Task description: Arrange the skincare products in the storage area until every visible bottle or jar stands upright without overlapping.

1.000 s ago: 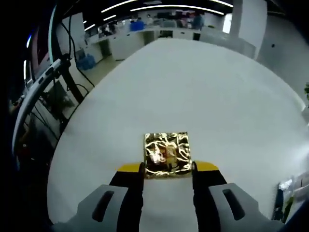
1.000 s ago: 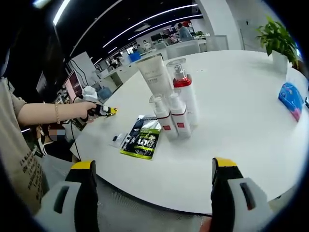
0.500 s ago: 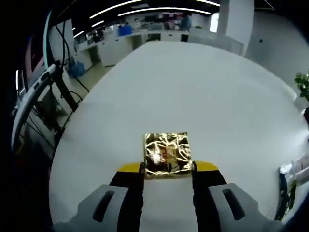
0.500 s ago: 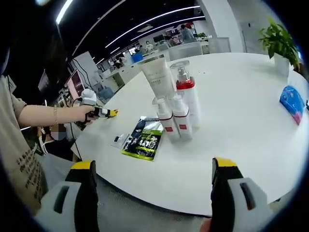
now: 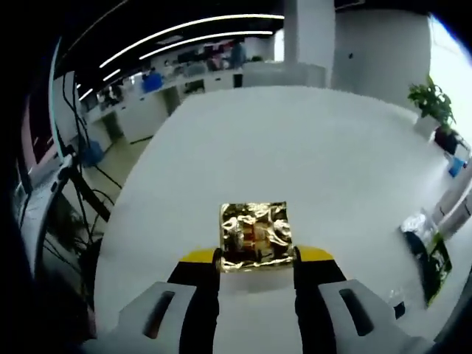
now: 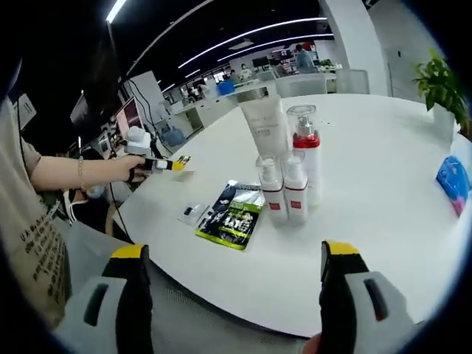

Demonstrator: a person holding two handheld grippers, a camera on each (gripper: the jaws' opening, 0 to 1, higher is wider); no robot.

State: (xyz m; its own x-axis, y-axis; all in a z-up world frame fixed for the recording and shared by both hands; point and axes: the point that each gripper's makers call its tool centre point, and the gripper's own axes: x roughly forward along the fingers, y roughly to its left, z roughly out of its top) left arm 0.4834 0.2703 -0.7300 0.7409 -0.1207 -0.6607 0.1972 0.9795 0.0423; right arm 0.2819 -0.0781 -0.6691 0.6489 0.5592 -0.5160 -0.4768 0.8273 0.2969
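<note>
Over the near-left part of the white table [image 5: 295,140], the left gripper [image 5: 257,257] is clamped on a crinkled gold foil packet [image 5: 255,234], well apart from the standing group: a white tube [image 6: 267,125], a red-collared pump bottle [image 6: 307,151] and two small pump bottles [image 6: 285,195]. The right gripper [image 6: 232,265] hangs with jaws wide apart. The thin foil could slip or crumple; laid down carelessly, it might overlap the green sachet [image 6: 236,216].

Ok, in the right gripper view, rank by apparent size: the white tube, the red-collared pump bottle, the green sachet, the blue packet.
1. White tube and green sachet: alike, unranked.
2. Red-collared pump bottle.
3. Blue packet: it sits at the distorted edge, so unsure.
</note>
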